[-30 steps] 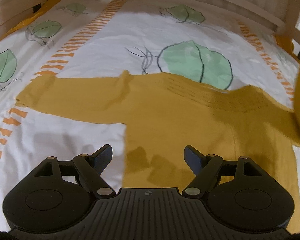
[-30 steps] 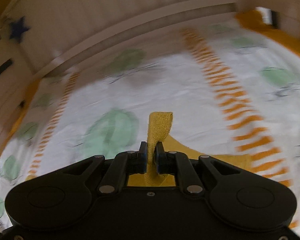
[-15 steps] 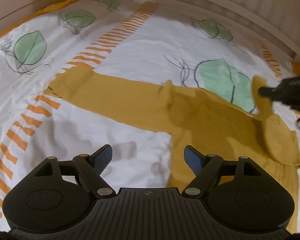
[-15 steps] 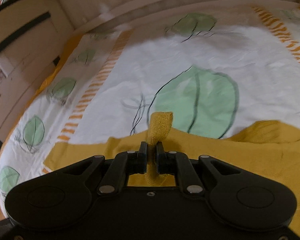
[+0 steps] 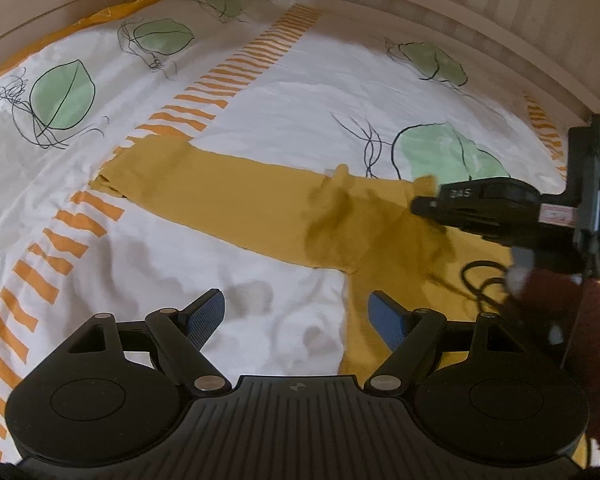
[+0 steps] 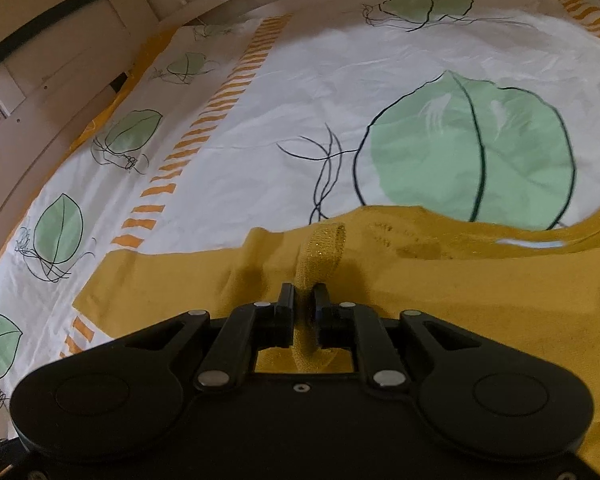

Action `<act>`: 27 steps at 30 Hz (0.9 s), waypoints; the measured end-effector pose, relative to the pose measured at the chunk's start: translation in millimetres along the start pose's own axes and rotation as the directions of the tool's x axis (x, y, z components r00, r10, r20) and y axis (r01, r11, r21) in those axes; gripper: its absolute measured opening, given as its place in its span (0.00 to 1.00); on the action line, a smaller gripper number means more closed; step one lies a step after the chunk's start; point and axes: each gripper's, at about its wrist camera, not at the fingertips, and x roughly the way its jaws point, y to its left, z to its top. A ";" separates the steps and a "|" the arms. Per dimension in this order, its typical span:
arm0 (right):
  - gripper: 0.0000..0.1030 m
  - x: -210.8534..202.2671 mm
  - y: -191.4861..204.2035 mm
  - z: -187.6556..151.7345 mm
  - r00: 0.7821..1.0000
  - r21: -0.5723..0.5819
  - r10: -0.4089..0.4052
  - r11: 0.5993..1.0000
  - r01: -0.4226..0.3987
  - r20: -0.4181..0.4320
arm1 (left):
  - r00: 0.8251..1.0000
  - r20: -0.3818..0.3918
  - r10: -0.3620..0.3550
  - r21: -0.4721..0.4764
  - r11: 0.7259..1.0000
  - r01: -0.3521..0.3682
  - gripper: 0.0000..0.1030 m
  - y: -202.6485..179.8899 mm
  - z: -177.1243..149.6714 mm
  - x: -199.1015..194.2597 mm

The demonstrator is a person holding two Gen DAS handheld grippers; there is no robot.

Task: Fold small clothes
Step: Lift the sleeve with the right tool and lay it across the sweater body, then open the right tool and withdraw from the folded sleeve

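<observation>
Right gripper (image 6: 303, 307): jaws pinched tight on the ribbed cuff (image 6: 324, 246) of a mustard-yellow knit long-sleeve top (image 5: 384, 240); a loop of cuff sticks up between the pads at centre frame. In the left wrist view it comes in from the right edge (image 5: 428, 196), w/ the cuff held over the top's chest area, so that sleeve looks part-way folded across. Left gripper (image 5: 298, 314): jaws wide, holding nothing, hovering at bottom centre above the white bed sheet w/ green leaf print & orange stripes (image 5: 284, 92), right pad just over the top's side edge.

The top lies flat on the sheet, mid-frame; its other sleeve (image 5: 204, 192) runs out toward the left, cuff end at centre left, touching the orange stripe band.

Handling, judged: light, soft, limp knit; it'll sag & drag, not hold shape, and may stretch if tugged. Not fragile or slippery. Best grip pts: cuffs, hem, shoulder seams, i.e. thicker edges. For the left gripper, the free cuff at centre left seems the obvious pick.
</observation>
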 end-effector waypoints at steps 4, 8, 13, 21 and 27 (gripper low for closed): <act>0.55 4.4 -6.9 -4.7 0.993 0.029 0.113 0.993 -0.114 0.032 | 1.000 -0.005 -0.005 -0.012 1.000 0.005 0.76 1.1 0.4 2.1; 0.71 -10.7 -12.3 -5.1 0.987 -0.014 0.133 0.991 -0.132 0.093 | 1.000 -0.011 0.003 -0.026 1.000 -0.003 0.76 2.8 0.9 4.4; 0.72 -34.3 -42.8 -3.8 0.990 0.000 0.065 0.998 -0.065 0.125 | 1.000 -0.014 0.004 -0.041 0.999 -0.005 0.76 2.3 0.9 5.8; 0.72 -64.2 -137.6 -21.2 0.987 0.142 -0.119 0.984 0.103 0.109 | 1.000 -0.023 0.001 0.001 1.000 -0.001 0.76 -12.1 -2.6 9.9; 0.71 -90.0 -201.8 -44.9 0.966 0.232 -0.242 0.948 0.216 0.088 | 0.999 -0.036 -0.002 0.011 1.000 0.003 0.76 -19.7 -4.8 16.5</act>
